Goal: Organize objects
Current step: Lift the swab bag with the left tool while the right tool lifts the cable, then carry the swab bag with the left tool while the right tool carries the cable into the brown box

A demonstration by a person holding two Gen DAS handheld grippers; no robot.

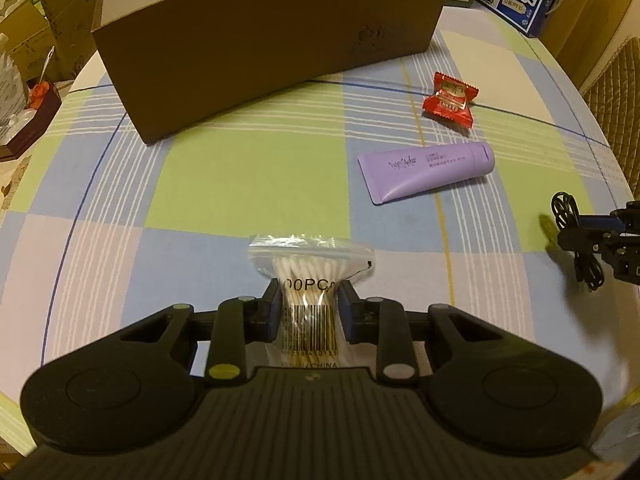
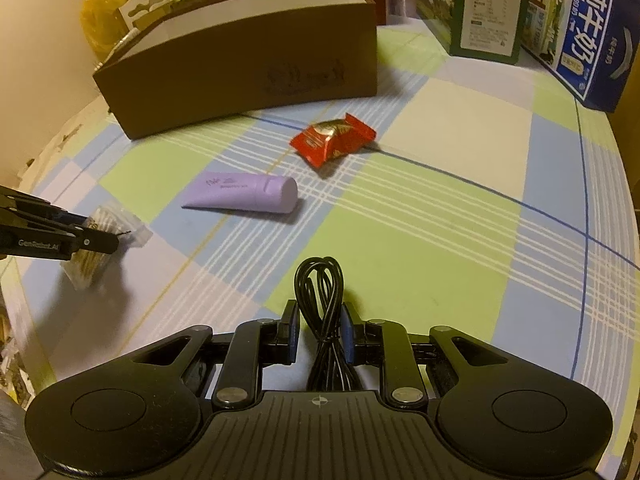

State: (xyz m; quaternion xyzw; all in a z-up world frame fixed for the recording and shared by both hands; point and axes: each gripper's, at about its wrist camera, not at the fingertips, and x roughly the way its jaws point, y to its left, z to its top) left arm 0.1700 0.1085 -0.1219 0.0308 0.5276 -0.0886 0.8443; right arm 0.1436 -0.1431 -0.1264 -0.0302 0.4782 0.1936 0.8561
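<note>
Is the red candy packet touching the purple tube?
Apart. In the left wrist view a strip of bare tablecloth separates the red candy packet from the purple tube; the right wrist view shows that gap too.

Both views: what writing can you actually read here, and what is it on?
"00PC": cotton swab bag, in the left gripper; first digit hidden.
"CHINA": same bag's bottom edge; barcode digits blurred.
"GenRobot.AI": left gripper's side.
"纯牛奶": blue milk carton.
Purple tube, red candy wrapper, green box, brown box's emblem: too blurred.

Checked tablecloth (image 2: pixel 440 240) with brown box (image 2: pixel 240 80); red snack packet (image 2: pixel 332 140); purple tube (image 2: pixel 244 194); milk cartons (image 2: pixel 584 40)
</note>
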